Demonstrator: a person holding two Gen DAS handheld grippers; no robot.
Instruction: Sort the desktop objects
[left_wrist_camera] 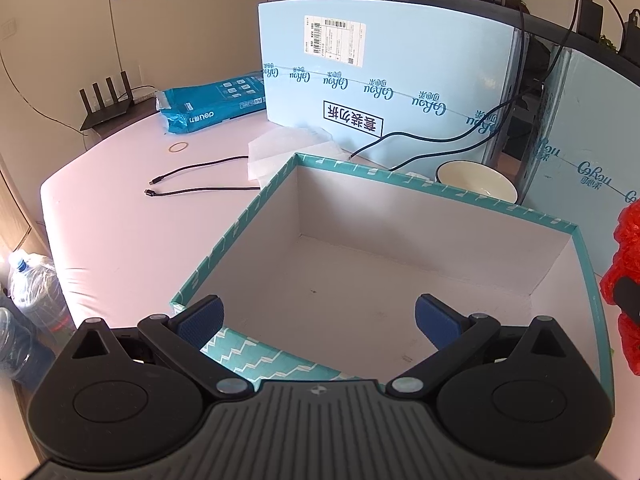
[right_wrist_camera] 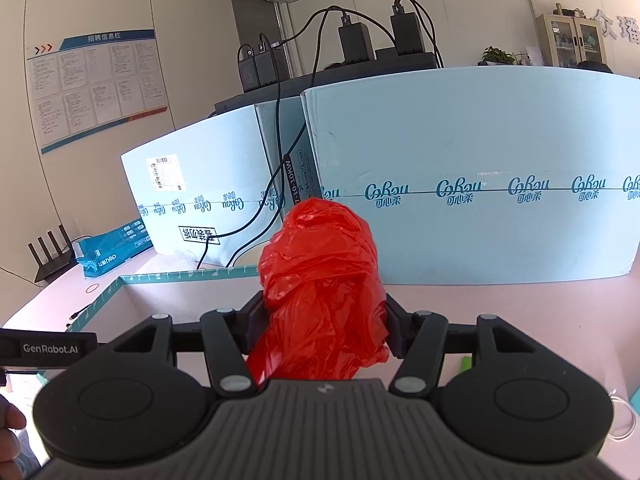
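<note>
A teal-patterned open box (left_wrist_camera: 256, 204) with a white bare inside sits on the pink table. My left gripper (left_wrist_camera: 318, 320) is open and empty, its blue pads over the box's near edge. My right gripper (right_wrist_camera: 322, 328) is shut on a crumpled red plastic bag (right_wrist_camera: 320, 276), held above the table just right of the box (right_wrist_camera: 176, 276). The red bag also shows at the right edge of the left wrist view (left_wrist_camera: 626, 280).
Two tall light-blue cartons (left_wrist_camera: 384, 76) (right_wrist_camera: 500, 176) stand behind the box. A white bowl (left_wrist_camera: 476, 180), black cables (left_wrist_camera: 200, 180), white tissue (left_wrist_camera: 288, 144), a blue Deli packet (left_wrist_camera: 212, 104), a rubber band (left_wrist_camera: 178, 147) and a router (left_wrist_camera: 106, 104) are on the table. Water bottles (left_wrist_camera: 32, 284) stand at the left.
</note>
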